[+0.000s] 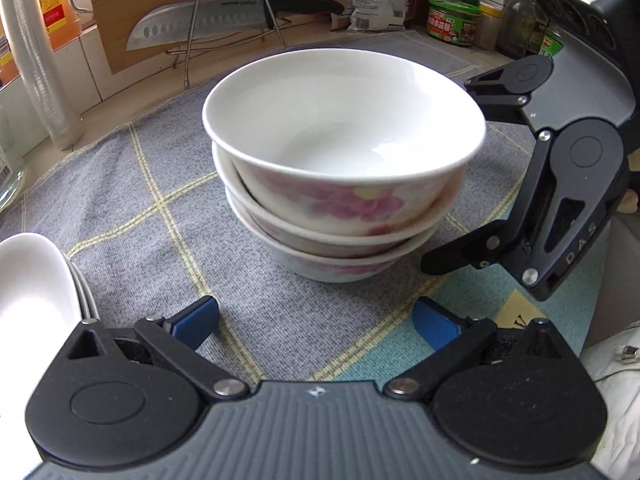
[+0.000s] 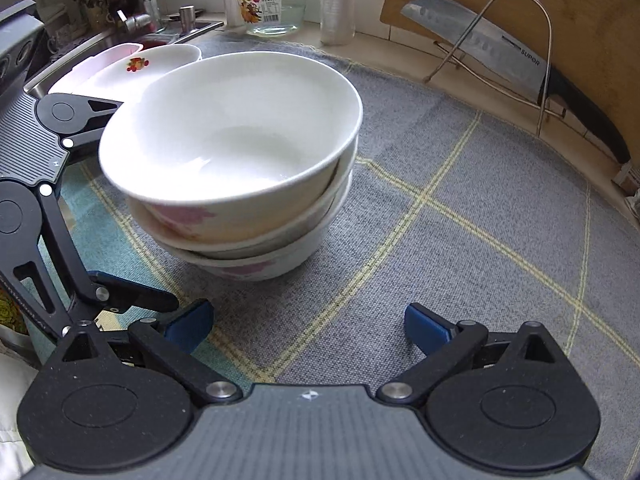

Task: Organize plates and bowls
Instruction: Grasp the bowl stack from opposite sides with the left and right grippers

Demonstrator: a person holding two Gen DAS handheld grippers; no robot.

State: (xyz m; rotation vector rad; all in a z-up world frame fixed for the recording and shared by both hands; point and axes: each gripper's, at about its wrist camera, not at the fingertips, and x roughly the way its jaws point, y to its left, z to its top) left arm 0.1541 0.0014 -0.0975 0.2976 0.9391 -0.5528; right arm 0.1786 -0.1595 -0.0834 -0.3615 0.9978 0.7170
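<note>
Three white bowls with pink flowers [image 1: 340,168] [image 2: 236,152] are stacked on a grey checked cloth [image 1: 160,184], and the top bowl sits slightly tilted. My left gripper [image 1: 316,322] is open just short of the stack, with only cloth between its blue pads. My right gripper [image 2: 308,326] is also open and empty, with the stack ahead and to its left. In the left wrist view the right gripper's black fingers [image 1: 500,88] spread beside the stack's right side. The left gripper's fingers [image 2: 132,296] stand at its left in the right wrist view. White plates [image 1: 32,280] [image 2: 160,60] lie beyond the stack.
A large knife [image 1: 200,20] [image 2: 480,48] rests on a wire rack against a wooden cutting board [image 2: 540,0]. A glass jar [image 2: 272,0], stacked clear cups [image 1: 36,60], an oil bottle [image 1: 52,0], a green tin [image 1: 452,20] and a sink tap [image 2: 140,8] line the counter's back.
</note>
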